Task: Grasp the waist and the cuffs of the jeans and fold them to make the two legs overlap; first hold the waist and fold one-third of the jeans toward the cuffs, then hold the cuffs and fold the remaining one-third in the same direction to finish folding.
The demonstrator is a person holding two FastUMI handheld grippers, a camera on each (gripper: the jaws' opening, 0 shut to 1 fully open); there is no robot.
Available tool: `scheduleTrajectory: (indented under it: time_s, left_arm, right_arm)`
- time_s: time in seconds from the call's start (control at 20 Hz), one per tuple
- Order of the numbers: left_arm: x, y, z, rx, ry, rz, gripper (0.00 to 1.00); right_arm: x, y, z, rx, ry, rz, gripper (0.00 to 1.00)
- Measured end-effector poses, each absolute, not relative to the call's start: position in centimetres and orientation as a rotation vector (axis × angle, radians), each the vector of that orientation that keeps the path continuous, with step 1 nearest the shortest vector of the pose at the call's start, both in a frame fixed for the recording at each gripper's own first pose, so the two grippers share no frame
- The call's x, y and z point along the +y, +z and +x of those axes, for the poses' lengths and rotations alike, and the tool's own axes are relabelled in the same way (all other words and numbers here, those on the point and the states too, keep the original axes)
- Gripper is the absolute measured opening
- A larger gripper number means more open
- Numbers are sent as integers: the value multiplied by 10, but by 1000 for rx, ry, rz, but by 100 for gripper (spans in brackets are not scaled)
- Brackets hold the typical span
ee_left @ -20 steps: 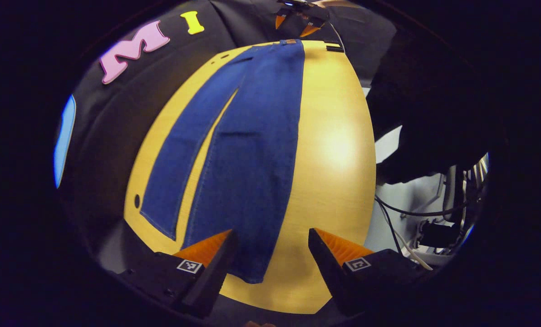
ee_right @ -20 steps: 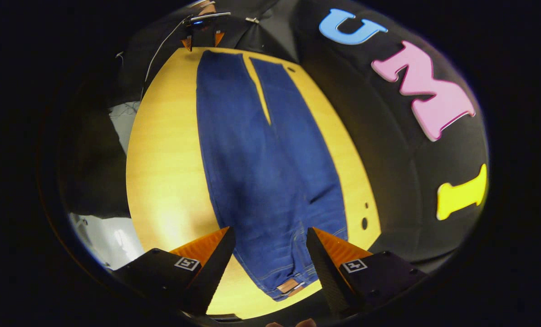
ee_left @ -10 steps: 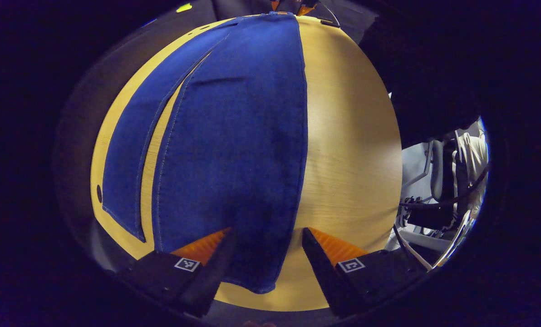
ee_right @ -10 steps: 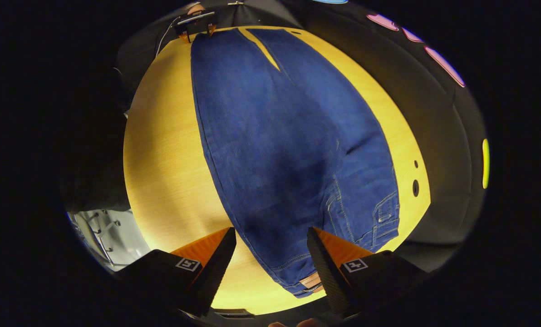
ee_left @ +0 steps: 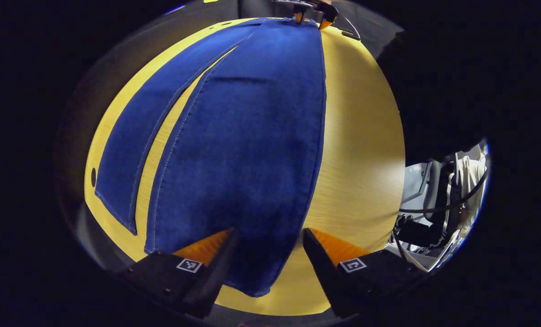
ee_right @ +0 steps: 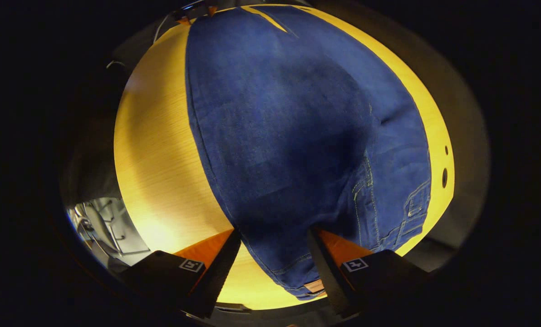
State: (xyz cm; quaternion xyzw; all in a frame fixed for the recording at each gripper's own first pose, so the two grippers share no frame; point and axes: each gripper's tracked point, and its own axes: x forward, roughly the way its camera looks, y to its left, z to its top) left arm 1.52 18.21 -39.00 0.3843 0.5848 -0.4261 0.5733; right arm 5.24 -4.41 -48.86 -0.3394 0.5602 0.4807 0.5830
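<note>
The wooden table (ee_left: 361, 136) carries the jeans (ee_left: 248, 150) lying flat, long axis from near to far. The left gripper (ee_left: 267, 238), fingers apart, straddles the near cuff (ee_left: 252, 284); the right gripper (ee_right: 274, 238), fingers apart, straddles the waist (ee_right: 307, 284).

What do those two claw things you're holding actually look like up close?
Each is a two-finger claw. The left gripper and right gripper both have wedge-shaped fingers that taper to a point, with ribbed inner pads. Each finger sits on a blocky black base bearing a small square black-and-white marker. In the left gripper view, the right gripper shows far off with a thin cable beside it.
</note>
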Motion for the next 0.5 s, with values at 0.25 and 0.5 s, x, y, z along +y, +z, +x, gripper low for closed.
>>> scheduleTrajectory:
  time_s: [0.25, 0.5]
  left_arm:
    - [184, -394, 41, 1356, -890, 825, 54]
    - [184, -394, 52, 1443, -762, 662, 6]
  right_arm:
    - [-47, -493, 77, 1324, 1010, -765, 49]
    - [-49, -492, 83, 1405, 918, -629, 16]
